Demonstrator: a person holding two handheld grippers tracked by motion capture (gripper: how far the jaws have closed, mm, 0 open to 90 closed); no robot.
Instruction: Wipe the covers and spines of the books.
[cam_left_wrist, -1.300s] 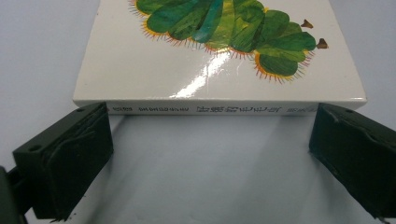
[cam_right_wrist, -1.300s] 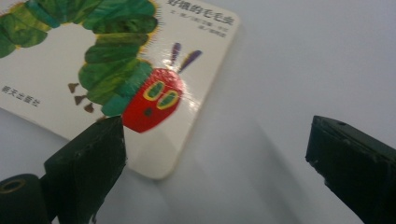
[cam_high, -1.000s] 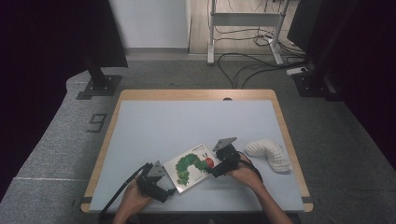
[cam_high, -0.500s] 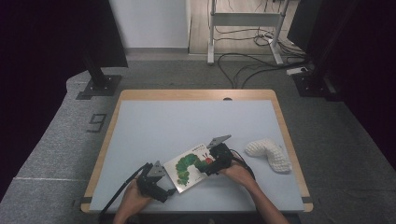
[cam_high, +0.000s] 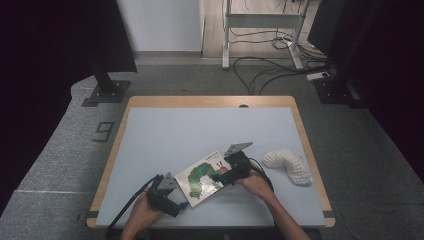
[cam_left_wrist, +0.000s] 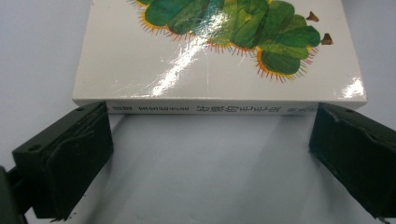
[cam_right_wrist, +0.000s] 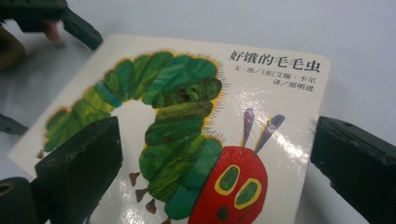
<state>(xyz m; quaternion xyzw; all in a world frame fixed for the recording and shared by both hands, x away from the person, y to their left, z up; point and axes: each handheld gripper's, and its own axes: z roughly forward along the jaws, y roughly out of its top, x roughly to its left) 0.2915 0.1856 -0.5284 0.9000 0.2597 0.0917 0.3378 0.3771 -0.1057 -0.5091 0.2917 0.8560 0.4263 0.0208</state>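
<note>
1. Pale blue-grey laminate with a light wooden rim makes up the table (cam_high: 165, 145), seen from the high view. The book (cam_high: 204, 175), a glossy white board book with a green caterpillar on its cover, lies flat near the table's front edge, about midway along it. Well to the right of the book lies a white knitted cloth (cam_high: 290, 164). The left gripper (cam_high: 172, 197) sits at the book's near-left corner; the right gripper (cam_high: 222, 176) is over the book's right part, with a hand behind each. Beyond the table, grey carpet floor (cam_high: 65, 150) bears a white "9" mark (cam_high: 103, 131) to the book's far left. Cables (cam_high: 265, 60) trail under a metal stand (cam_high: 260, 25) against the far wall, and dark stands flank the room.

2. In the left gripper view, the book (cam_left_wrist: 219, 56) fills the upper part, its spine with printed characters facing the camera. The left gripper (cam_left_wrist: 210, 144) is spread wide, one black jaw near each end of the spine, gripping nothing. Bare table (cam_left_wrist: 205, 177) lies between them.

3. In the right gripper view, the book (cam_right_wrist: 187, 140) lies under the camera, the caterpillar's red face nearest. The right gripper (cam_right_wrist: 215, 163) is spread: one jaw hangs over the cover's left part, the other just off the book's right edge. The left gripper (cam_right_wrist: 70, 23) shows beyond the book's far corner.
</note>
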